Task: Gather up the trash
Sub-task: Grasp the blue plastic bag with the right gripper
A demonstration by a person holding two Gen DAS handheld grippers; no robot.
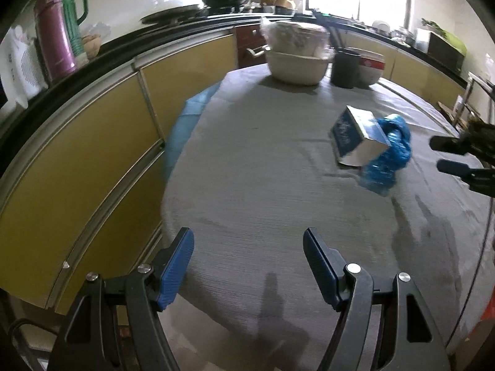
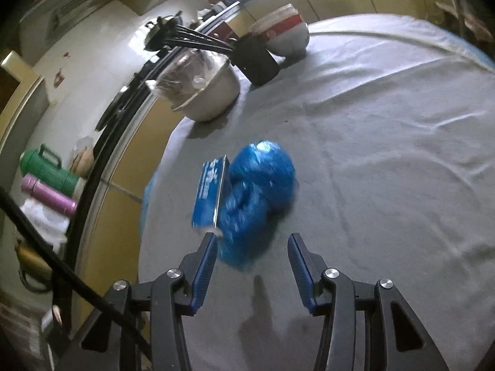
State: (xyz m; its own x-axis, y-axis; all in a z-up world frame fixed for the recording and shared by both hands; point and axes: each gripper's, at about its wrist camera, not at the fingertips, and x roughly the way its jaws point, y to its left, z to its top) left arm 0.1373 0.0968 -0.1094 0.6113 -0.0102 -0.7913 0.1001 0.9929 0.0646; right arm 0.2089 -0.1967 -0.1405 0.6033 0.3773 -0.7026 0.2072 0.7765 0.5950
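We see a crumpled blue plastic bag [image 2: 256, 198] at the centre of the right wrist frame, touching a blue box [image 2: 210, 193] on the grey-clothed table [image 2: 386, 185]. Our right gripper [image 2: 252, 270] gapes empty just before the bag, and our left gripper [image 1: 247, 267] gapes empty too. A cream bowl [image 1: 295, 68] and a dark cup [image 1: 345, 68] stand well beyond, at the upper centre of the left wrist frame.

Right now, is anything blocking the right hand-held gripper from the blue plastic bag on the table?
Nothing visible does. The right hand-held gripper is open, with the blue plastic bag just ahead on bare tablecloth. The blue carton leans against the bag's left side, beside the path, not across it.
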